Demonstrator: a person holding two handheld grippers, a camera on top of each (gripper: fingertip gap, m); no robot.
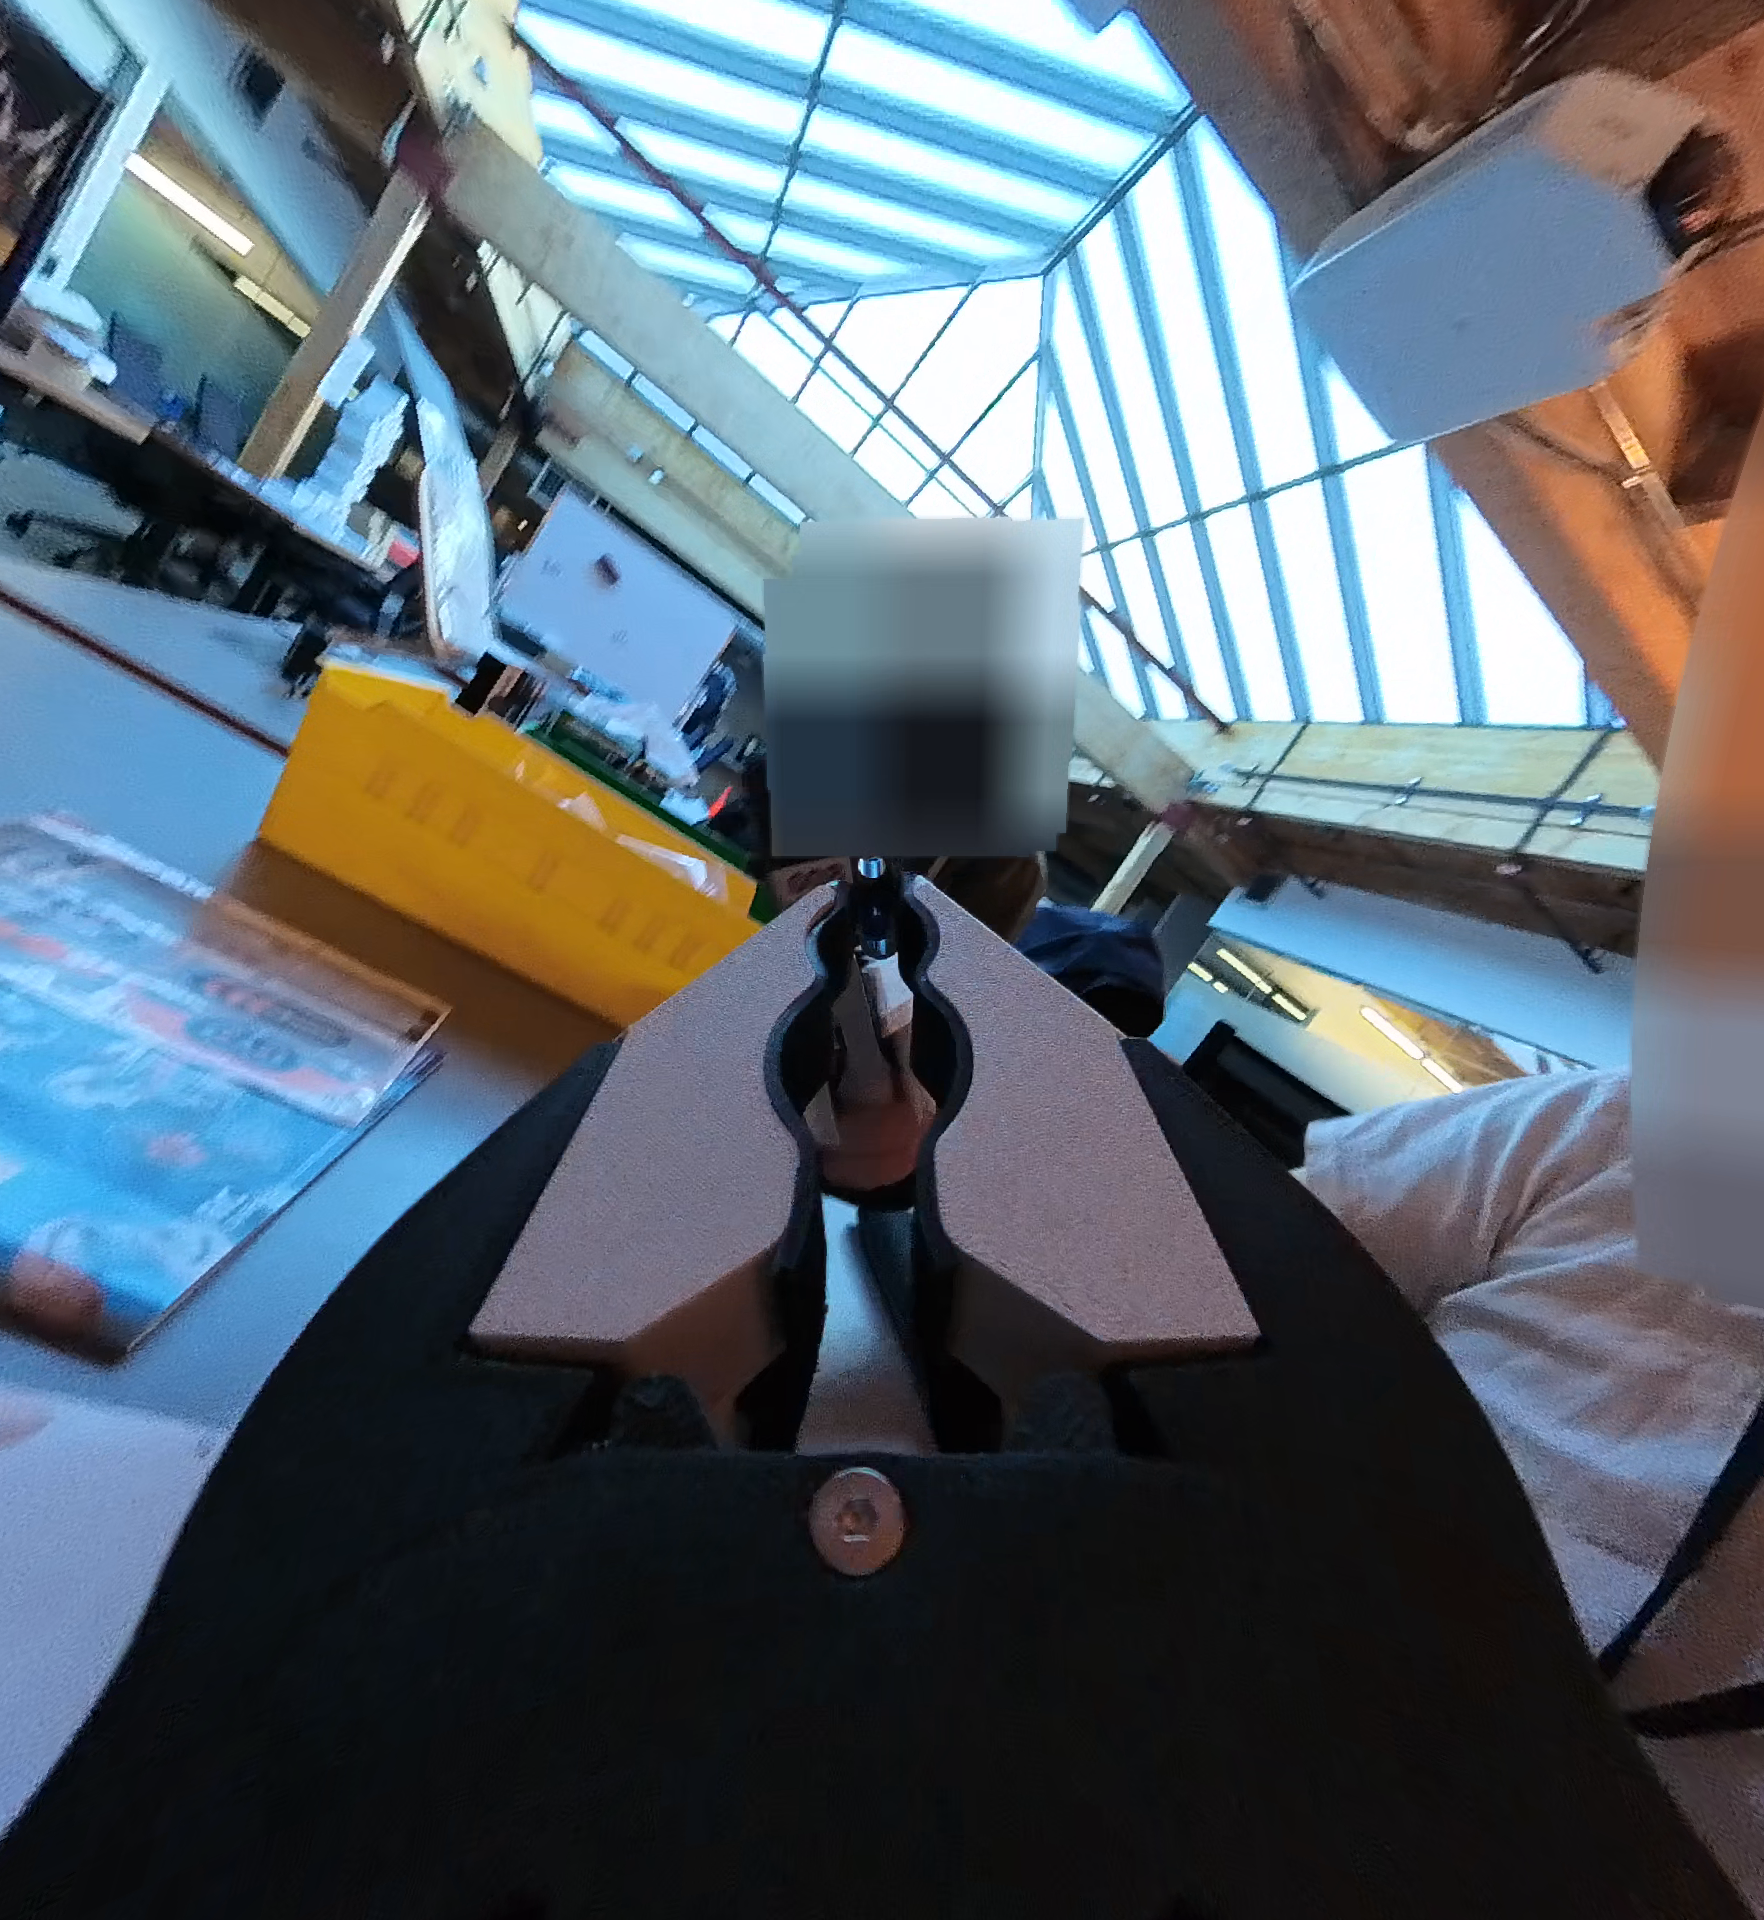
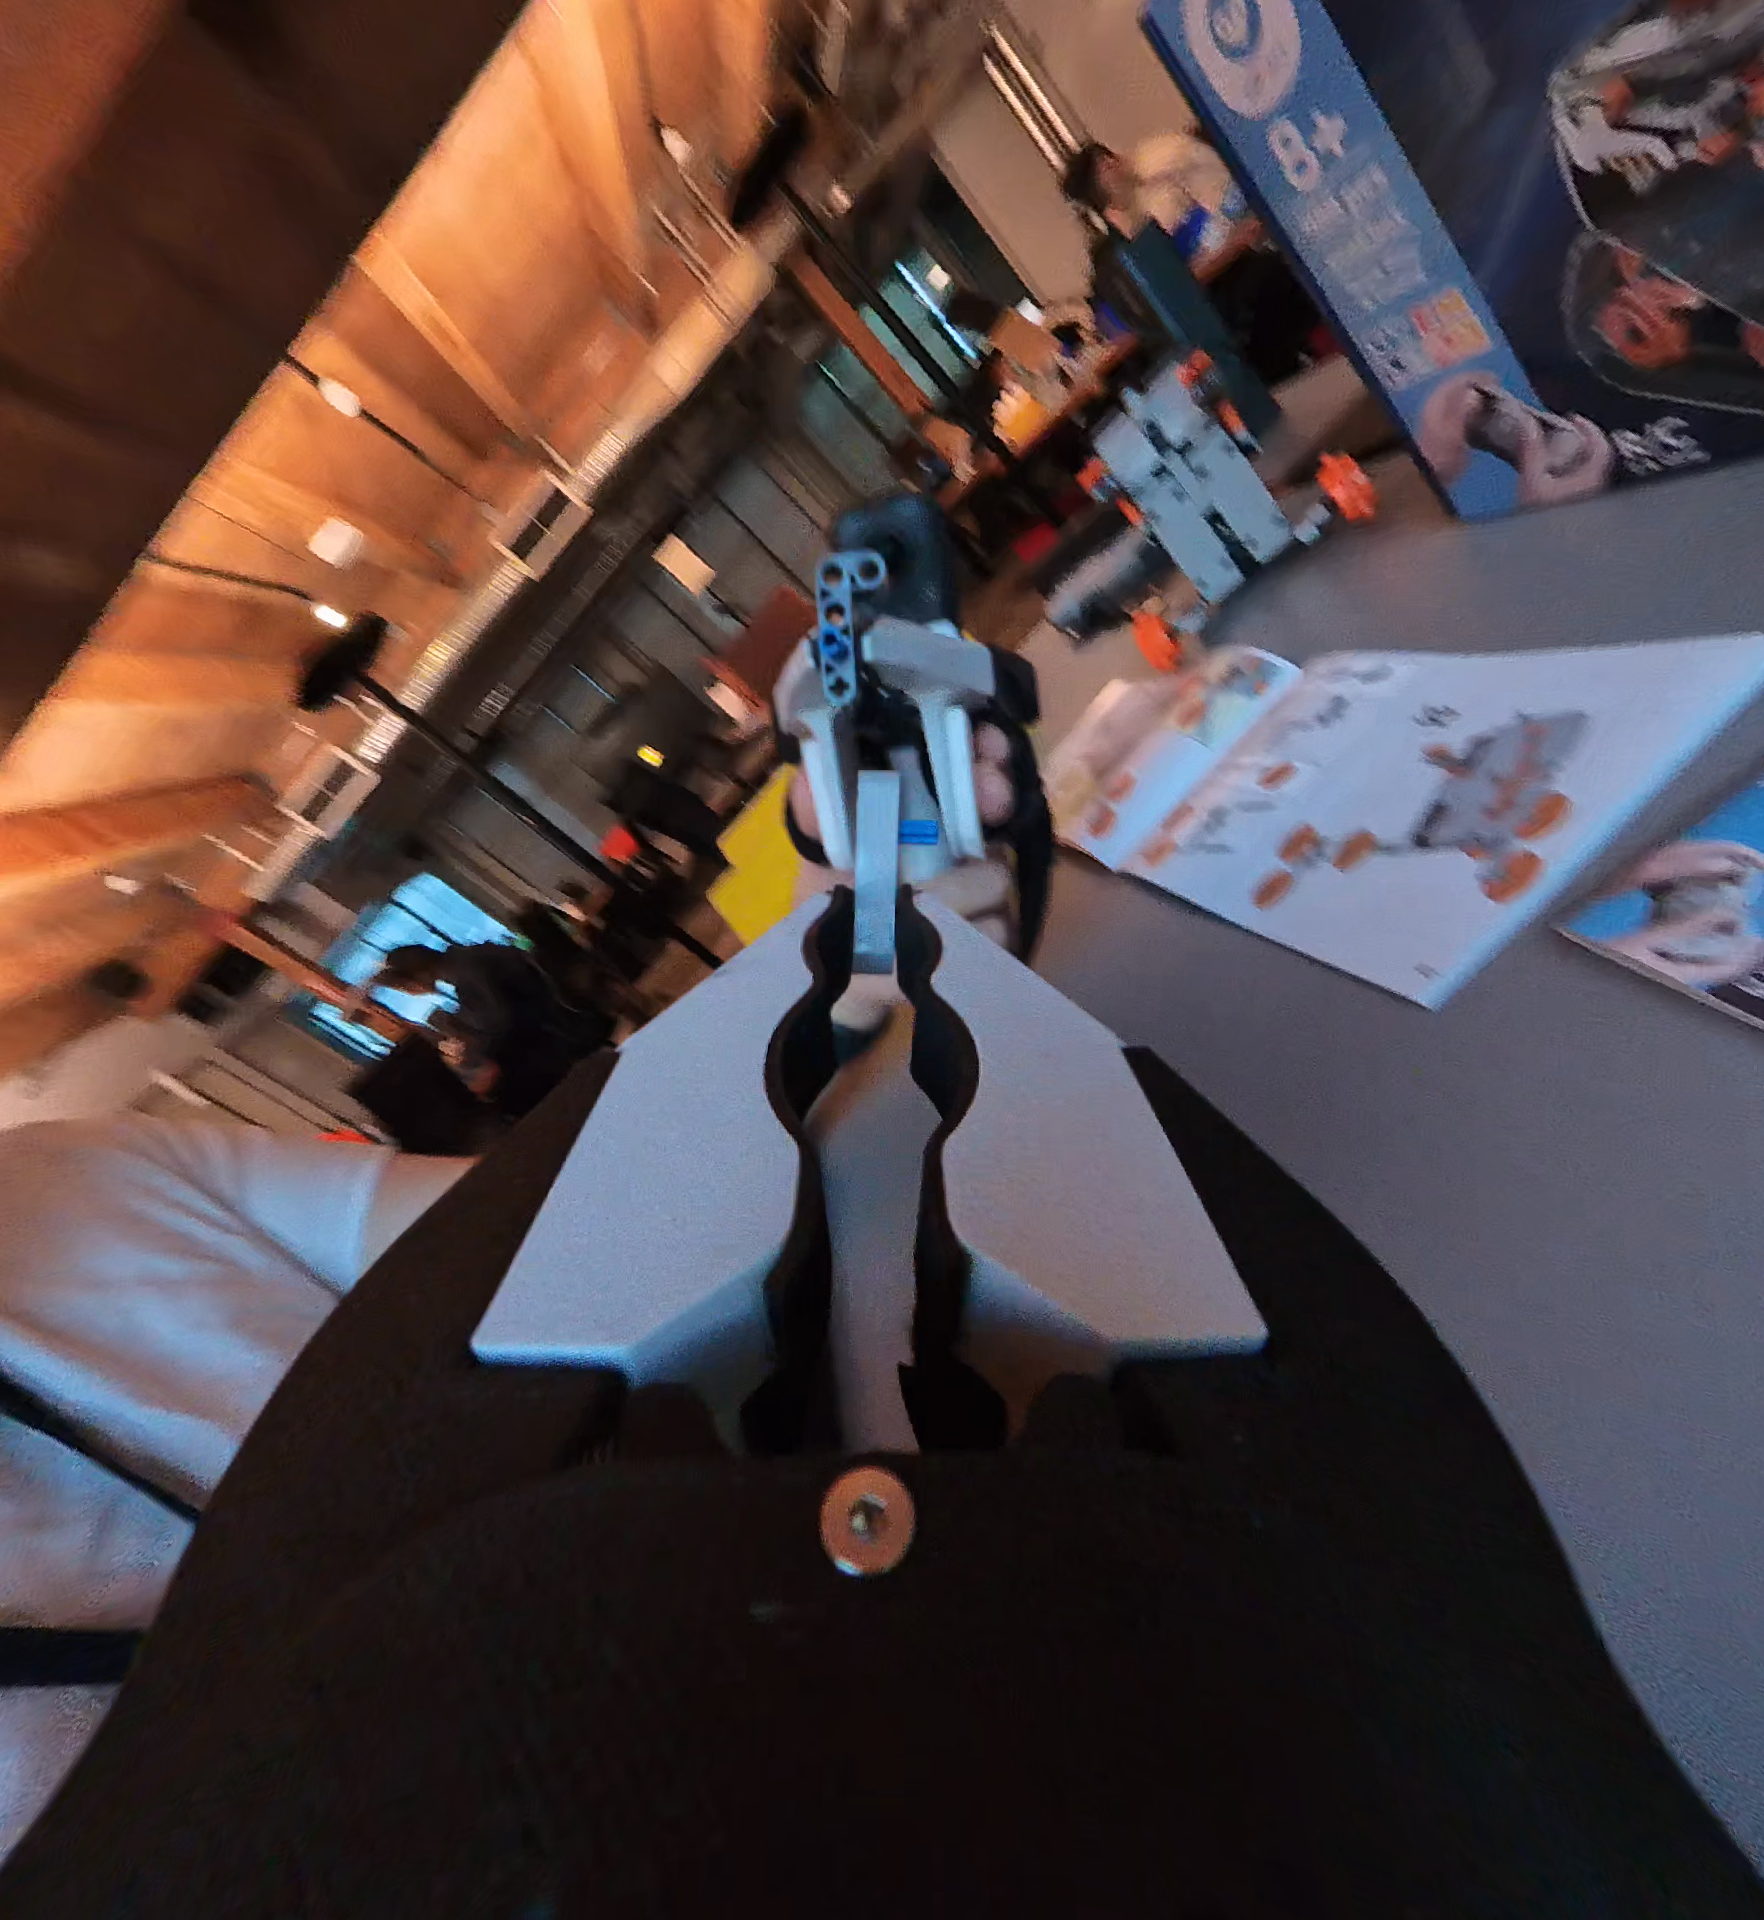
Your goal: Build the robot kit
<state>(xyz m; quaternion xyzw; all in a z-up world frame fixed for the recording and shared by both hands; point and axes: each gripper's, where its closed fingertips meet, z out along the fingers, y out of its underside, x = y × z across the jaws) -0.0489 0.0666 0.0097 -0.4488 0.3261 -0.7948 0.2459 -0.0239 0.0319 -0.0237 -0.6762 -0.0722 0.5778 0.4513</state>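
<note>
Your right claw [image 2: 873,920] pinched the grey brick assembly [image 2: 883,717] at twelve o'clock; your left claw [image 1: 870,914] nipped a small black pin [image 1: 873,904].

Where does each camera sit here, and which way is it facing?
Left wrist view: on the left claw, tilted up toward skylight and yellow bin; white sleeve shows.
Right wrist view: on the right claw, rolled sideways, facing an open booklet; it grips a grey brick assembly.
Shared: grey table, white clothing.
</note>
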